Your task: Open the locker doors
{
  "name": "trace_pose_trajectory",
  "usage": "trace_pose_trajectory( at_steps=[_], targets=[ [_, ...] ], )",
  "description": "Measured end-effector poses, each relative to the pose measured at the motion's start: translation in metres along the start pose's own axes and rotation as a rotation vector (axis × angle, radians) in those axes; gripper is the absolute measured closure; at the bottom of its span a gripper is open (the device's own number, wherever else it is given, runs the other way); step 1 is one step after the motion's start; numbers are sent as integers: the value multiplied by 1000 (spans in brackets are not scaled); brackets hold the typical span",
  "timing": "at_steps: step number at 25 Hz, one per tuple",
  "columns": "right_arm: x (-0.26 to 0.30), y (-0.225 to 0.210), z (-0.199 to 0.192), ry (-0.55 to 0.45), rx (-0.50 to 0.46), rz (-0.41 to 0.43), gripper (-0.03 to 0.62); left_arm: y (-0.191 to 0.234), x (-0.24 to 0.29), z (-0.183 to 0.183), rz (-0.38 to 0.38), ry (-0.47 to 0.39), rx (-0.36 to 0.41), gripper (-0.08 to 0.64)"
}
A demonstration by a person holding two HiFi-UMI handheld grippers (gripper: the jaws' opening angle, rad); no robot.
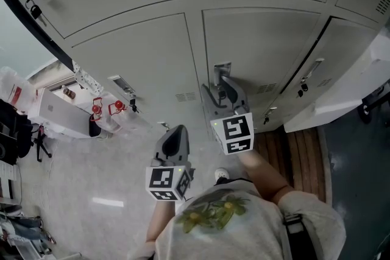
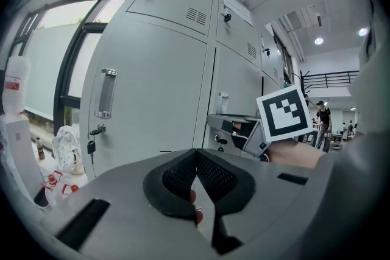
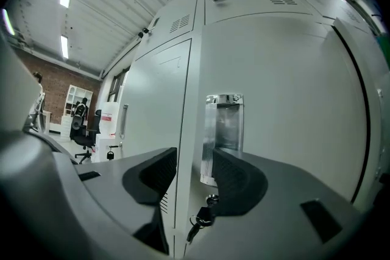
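You are holding the right gripper (image 3: 195, 162), jaws spread, near the chrome handle (image 3: 223, 125) of a shut door (image 3: 292, 88); the left gripper (image 2: 196, 161) is pressed together, empty. The door is probably going to swing lightly, so pinch that rigid, slippery handle.

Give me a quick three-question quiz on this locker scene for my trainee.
1. True or false: the left gripper is shut, holding nothing.
2. The right gripper, jaws open, faces: A a window; B the chrome door handle; C a chair.
3. Fill in: just below that handle hang some ____.
Key: 1 true; 2 B; 3 keys.
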State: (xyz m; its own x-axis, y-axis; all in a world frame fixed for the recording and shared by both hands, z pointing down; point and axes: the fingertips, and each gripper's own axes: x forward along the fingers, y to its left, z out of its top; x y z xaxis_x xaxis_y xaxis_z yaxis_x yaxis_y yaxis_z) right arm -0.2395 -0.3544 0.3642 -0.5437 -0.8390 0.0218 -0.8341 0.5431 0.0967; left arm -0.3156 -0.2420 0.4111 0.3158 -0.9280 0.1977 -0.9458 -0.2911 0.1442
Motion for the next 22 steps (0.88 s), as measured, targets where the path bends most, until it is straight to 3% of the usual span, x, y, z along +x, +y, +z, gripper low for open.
trace_pose_trajectory(
  at_steps=[10, 14, 22],
  targets=[
    [-8, -2, -1, 10, -30, -41, 420, -10, -6, -2, -19, 8, 1, 529],
    [-11, -5, -1, 19, -46, -71, 460, -11, -8, -3, -18, 4, 5, 529],
    [-17, -4, -2, 28, -20, -70, 469, -14, -13, -9, -24, 16, 8, 529]
  ],
)
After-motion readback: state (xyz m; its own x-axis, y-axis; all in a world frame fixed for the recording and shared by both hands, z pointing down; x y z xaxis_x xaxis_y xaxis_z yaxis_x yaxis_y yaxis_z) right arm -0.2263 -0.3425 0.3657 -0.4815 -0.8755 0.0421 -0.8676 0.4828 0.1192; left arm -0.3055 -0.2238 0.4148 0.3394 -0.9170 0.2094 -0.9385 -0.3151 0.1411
